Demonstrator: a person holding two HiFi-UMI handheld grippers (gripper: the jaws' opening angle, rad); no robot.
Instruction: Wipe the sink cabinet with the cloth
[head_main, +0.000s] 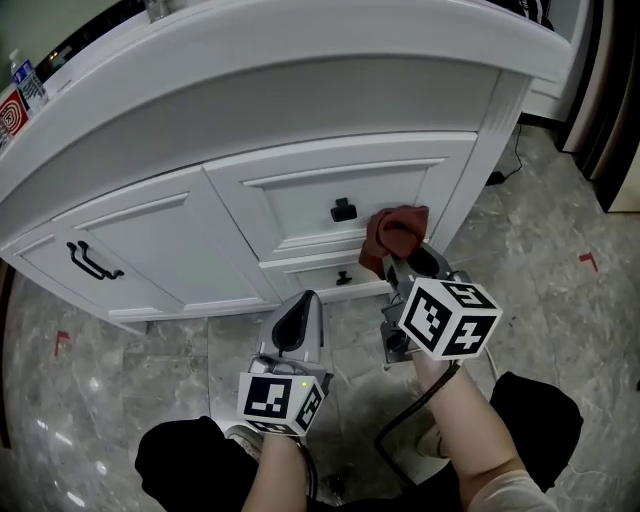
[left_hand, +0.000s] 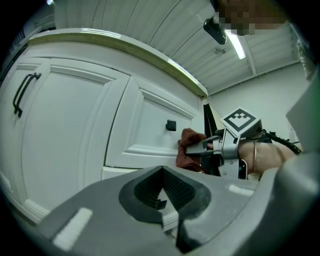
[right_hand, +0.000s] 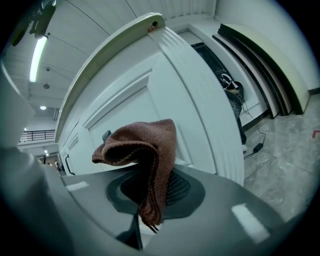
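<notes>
Closest to you in the head view, your left gripper (head_main: 299, 308) hangs low over the marbled floor (head_main: 560, 300), just in front of the sink cabinet (head_main: 300, 130) and touching nothing. Beside it, your right gripper (head_main: 402, 262) reaches higher and holds the reddish-brown cloth (head_main: 393, 233) against the lower right corner of the drawer front (head_main: 290, 205), just right of the black knob (head_main: 343, 210).

From the left gripper view, your left gripper (left_hand: 162, 175) has its claw closed with nothing in it; only the white cabinet shows through the hollow between the pads. Past it, the right gripper (left_hand: 192, 148) presses the cloth (left_hand: 186, 152) to the drawer front below the knob (left_hand: 171, 125). A black door handle (left_hand: 22, 92) sits far left.

From the right gripper view, your right gripper (right_hand: 150, 192) is clamped on the cloth (right_hand: 145, 147), which bunches above the claw and folds over towards the cabinet face (right_hand: 190, 100).
</notes>
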